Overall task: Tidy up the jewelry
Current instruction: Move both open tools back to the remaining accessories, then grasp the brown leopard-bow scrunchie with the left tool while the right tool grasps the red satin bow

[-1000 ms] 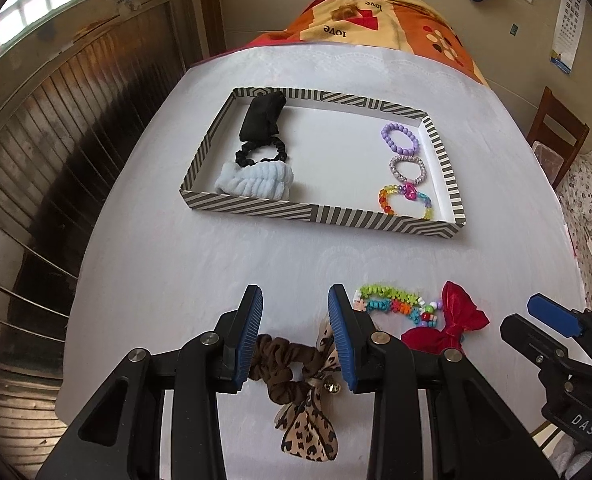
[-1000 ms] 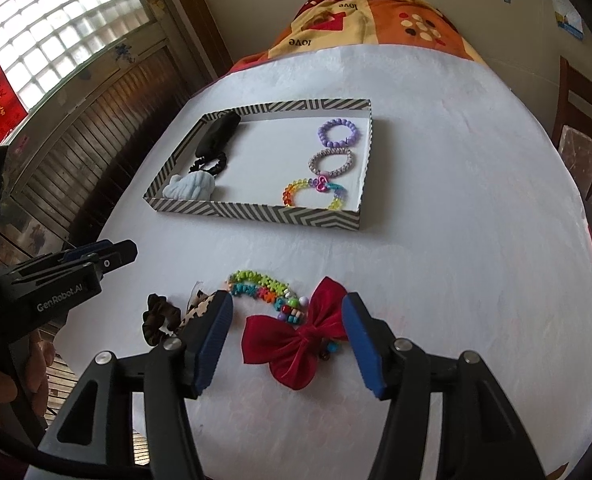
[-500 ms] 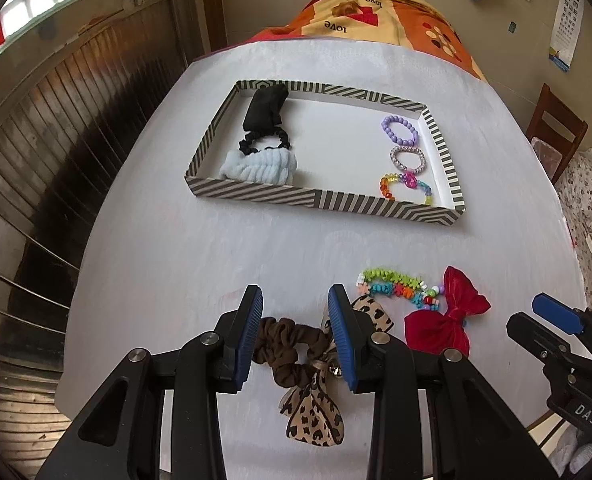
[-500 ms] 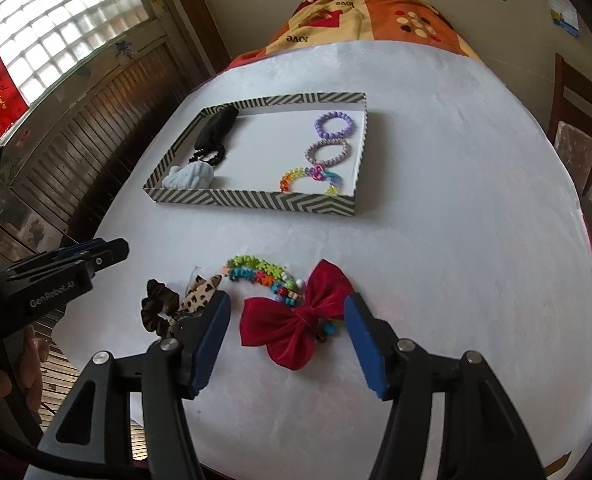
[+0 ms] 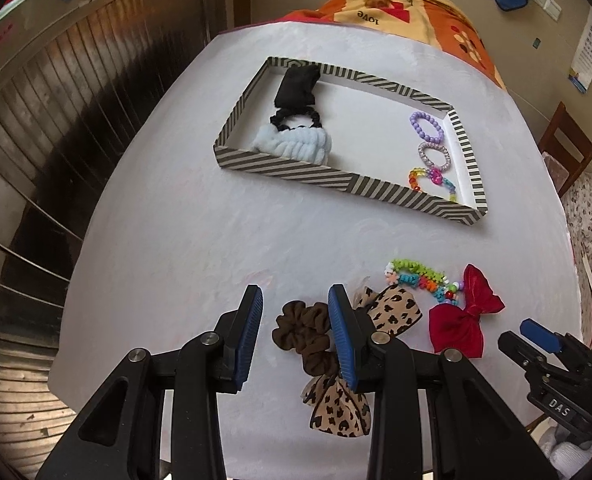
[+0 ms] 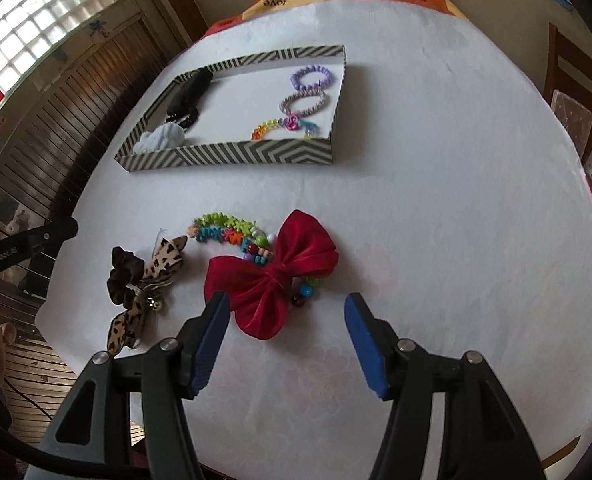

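Note:
On the white table (image 5: 184, 240) a brown scrunchie (image 5: 298, 326) tied to a leopard-print bow (image 5: 394, 312) lies near the front edge. My left gripper (image 5: 296, 300) hangs open just above it, the scrunchie showing between the jaws. A red velvet bow (image 6: 280, 276) lies over a colourful bead bracelet (image 6: 224, 230). My right gripper (image 6: 287, 303) is open above the bow's near side, touching nothing. The striped tray (image 5: 336, 182) further back holds black hair ties (image 5: 296, 84), a pale blue scrunchie (image 5: 292, 144) and three bracelets (image 5: 428, 128).
A wooden chair (image 6: 576, 92) stands at the table's right. An orange patterned blanket (image 5: 376, 4) lies beyond the far end. Dark slatted wood panels (image 5: 76, 100) run along the left. The table's near edge (image 6: 56, 332) is close under both grippers.
Both grippers have sunk toward the table. The left one slid so the brown scrunchie now shows between its jaws. The right one came closer to the red bow.

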Demonstrator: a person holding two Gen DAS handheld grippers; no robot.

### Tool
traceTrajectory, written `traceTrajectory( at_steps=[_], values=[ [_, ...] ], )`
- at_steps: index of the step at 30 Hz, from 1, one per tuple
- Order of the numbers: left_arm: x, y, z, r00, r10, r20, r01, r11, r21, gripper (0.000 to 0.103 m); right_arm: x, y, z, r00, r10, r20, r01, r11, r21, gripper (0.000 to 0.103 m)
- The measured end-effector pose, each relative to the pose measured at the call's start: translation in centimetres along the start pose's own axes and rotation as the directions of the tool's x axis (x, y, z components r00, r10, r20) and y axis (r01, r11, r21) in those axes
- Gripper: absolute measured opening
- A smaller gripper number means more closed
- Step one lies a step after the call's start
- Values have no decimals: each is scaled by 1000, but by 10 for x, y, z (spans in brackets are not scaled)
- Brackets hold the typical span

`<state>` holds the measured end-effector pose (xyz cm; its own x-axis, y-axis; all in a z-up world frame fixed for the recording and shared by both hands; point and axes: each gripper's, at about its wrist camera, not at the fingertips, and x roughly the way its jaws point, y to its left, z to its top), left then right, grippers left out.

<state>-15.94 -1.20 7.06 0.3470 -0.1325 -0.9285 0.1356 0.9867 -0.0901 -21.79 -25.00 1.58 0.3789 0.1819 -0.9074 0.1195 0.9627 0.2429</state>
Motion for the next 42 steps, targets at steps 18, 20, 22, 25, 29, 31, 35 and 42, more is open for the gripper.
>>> traceTrajectory(
  at_steps=[18, 20, 22, 25, 29, 31, 35, 42],
  values=[
    [44, 3, -24, 983, -86, -165, 82, 996, -31, 24, 38, -1, 12, 999, -6, -39, 7, 999, 34, 63],
    [49, 4, -25, 981, -80, -175, 75, 996, -38, 24, 40, -1, 14, 999, -2, -35, 3, 999, 41, 63],
    [54, 2, -27, 980, -76, -185, 71, 997, -33, 24, 44, -1, 16, 999, 0, -33, 1, 999, 51, 63],
    [61, -1, -29, 977, -70, -203, 68, 998, -17, 24, 49, 0, 19, 999, -2, -34, 4, 999, 53, 63],
    [69, -4, -32, 972, -57, -230, 60, 998, 5, 24, 55, 5, 17, 998, -42, -45, 42, 999, 7, 60],
    [69, -3, -31, 972, -55, -229, 58, 998, 9, 24, 52, 3, 12, 997, -57, -43, 56, 998, -25, 48],
    [72, -1, -31, 971, -56, -234, 58, 998, 0, 24, 46, -8, 5, 996, -76, -55, 73, 996, -44, 39],
    [75, -6, -30, 970, -45, -240, 50, 999, 12, 24, 37, -23, 3, 996, -66, -59, 65, 998, -27, 33]
  ],
)
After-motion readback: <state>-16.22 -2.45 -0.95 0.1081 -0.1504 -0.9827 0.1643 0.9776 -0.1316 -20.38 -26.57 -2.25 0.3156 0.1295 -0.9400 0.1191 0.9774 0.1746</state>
